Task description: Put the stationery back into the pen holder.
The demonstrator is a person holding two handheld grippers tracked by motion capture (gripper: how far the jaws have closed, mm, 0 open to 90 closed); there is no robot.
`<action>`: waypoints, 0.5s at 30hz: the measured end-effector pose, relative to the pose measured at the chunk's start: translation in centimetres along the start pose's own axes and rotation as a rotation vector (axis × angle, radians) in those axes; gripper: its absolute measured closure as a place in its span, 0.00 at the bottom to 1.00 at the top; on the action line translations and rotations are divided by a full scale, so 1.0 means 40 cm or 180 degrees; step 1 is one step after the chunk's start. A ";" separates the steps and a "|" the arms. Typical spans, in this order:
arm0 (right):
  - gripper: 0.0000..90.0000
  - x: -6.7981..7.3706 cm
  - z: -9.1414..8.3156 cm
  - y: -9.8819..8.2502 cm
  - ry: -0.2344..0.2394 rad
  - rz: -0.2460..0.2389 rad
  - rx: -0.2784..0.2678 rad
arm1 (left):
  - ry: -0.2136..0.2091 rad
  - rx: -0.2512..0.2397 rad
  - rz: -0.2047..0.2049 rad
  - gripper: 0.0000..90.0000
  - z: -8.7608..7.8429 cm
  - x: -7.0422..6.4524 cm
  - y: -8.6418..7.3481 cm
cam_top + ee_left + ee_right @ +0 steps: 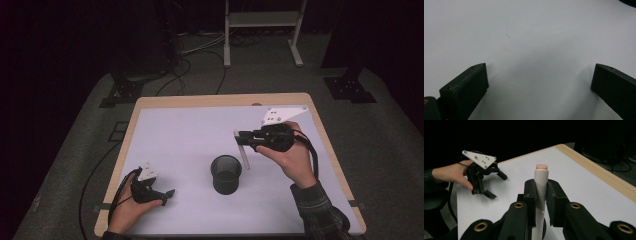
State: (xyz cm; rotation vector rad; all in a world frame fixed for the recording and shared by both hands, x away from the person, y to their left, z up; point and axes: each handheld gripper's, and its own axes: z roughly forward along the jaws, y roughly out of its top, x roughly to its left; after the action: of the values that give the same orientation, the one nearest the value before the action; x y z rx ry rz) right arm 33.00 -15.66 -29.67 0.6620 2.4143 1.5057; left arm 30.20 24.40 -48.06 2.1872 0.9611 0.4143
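Observation:
A white pen (244, 154) with a peach-coloured tip (541, 166) stands upright between the jaws of my right gripper (239, 137), which is shut on it. In the right gripper view the pen (541, 177) rises between the two pads (531, 192). It hangs above the white mat, just right of and behind a black mesh cup (226, 174). My left gripper (167, 196) rests low at the mat's front left. Its jaws stand wide apart over bare mat (539, 82), with nothing between them. The right gripper view also shows the left gripper (497, 185).
The white mat (185, 135) covers a wooden table whose edge (220, 100) shows along the back and sides. A dark rim (627, 2) cuts the top right corner of the left gripper view. Behind the table, a metal stand (262, 30) and cables lie on the floor.

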 end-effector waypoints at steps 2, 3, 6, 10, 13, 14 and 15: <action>0.87 0.006 0.006 0.015 0.0026 -0.0016 -0.0017 | 0.0002 -0.0009 -0.0001 0.00 0.000 0.000 0.000; 0.87 0.008 0.010 0.021 0.0036 -0.0033 -0.0031 | 0.0001 -0.0008 0.0000 0.00 0.000 0.000 0.000; 0.87 0.015 0.023 0.036 0.0056 -0.0052 -0.0049 | 0.0001 -0.0008 -0.0001 0.00 0.000 0.000 0.000; 0.87 0.020 0.044 0.041 0.0093 -0.0034 -0.0062 | -0.0001 -0.0008 -0.0001 0.00 0.000 0.000 0.000; 0.87 0.021 0.062 0.039 0.0124 -0.0037 -0.0058 | -0.0002 -0.0007 -0.0001 0.00 0.000 0.000 0.000; 0.87 0.021 0.068 0.037 0.0135 -0.0039 -0.0052 | -0.0003 0.0001 0.0008 0.00 0.000 0.001 0.000; 0.87 0.020 0.075 0.034 0.0139 -0.0044 -0.0040 | -0.0001 0.0001 0.0008 0.00 0.000 0.001 0.000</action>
State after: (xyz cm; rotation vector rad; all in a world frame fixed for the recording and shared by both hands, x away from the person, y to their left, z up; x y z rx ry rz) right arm 33.88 -12.39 -29.76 0.6148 2.4341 1.5445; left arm 30.21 24.42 -48.07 2.1889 0.9582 0.4149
